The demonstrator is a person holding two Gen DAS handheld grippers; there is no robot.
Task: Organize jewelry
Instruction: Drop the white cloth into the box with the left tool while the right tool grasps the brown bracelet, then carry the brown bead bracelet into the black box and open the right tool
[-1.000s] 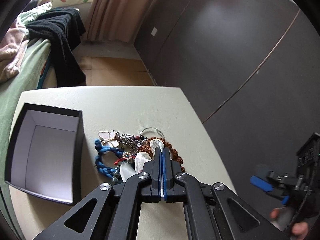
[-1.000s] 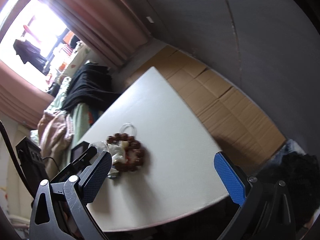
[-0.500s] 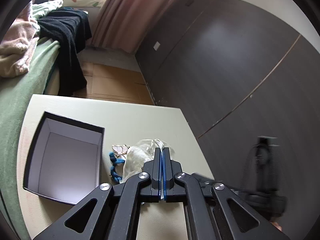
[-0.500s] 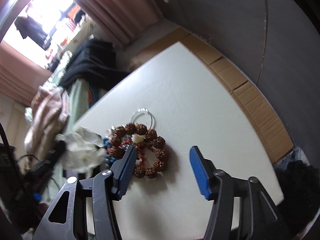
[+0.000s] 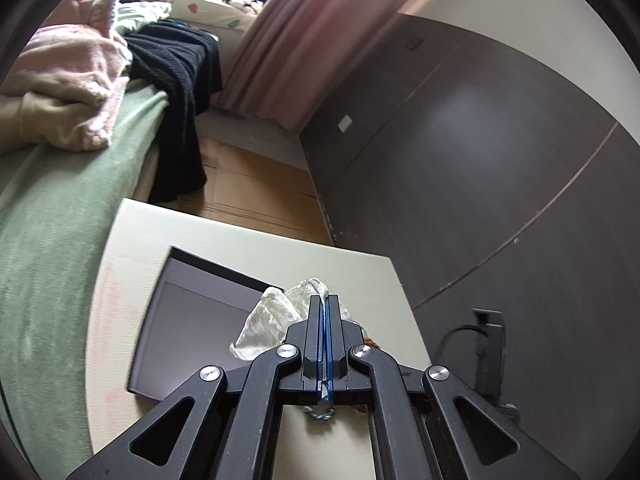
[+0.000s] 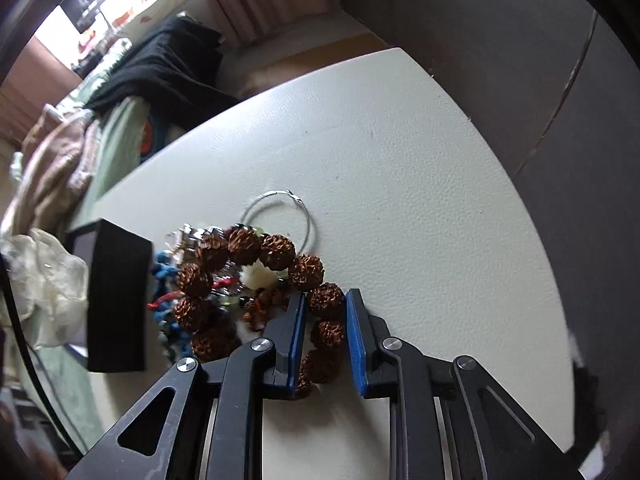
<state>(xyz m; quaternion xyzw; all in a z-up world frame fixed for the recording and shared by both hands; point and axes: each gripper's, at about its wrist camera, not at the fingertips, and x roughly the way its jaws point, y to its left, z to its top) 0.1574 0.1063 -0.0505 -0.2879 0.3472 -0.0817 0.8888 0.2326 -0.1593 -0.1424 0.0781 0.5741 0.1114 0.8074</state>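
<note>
left gripper (image 5: 325, 308): jaws pressed together on sheer white pouch (image 5: 272, 326), lifted off the pile since a second ago, now over black box (image 5: 188, 312); drop-in looks next
right gripper (image 6: 326, 316): has narrowed around brown bead bracelet (image 6: 256, 280) right of box, beads between pads, not yet clamped

Your work surface is a pale, lightly textured table (image 6: 420, 184). On it you have an open black box (image 6: 116, 296) at the left, with a heap of jewelry just beside it: a brown bead bracelet (image 6: 280, 280), a thin wire hoop (image 6: 280, 216) and blue cord pieces (image 6: 162, 270).
</note>
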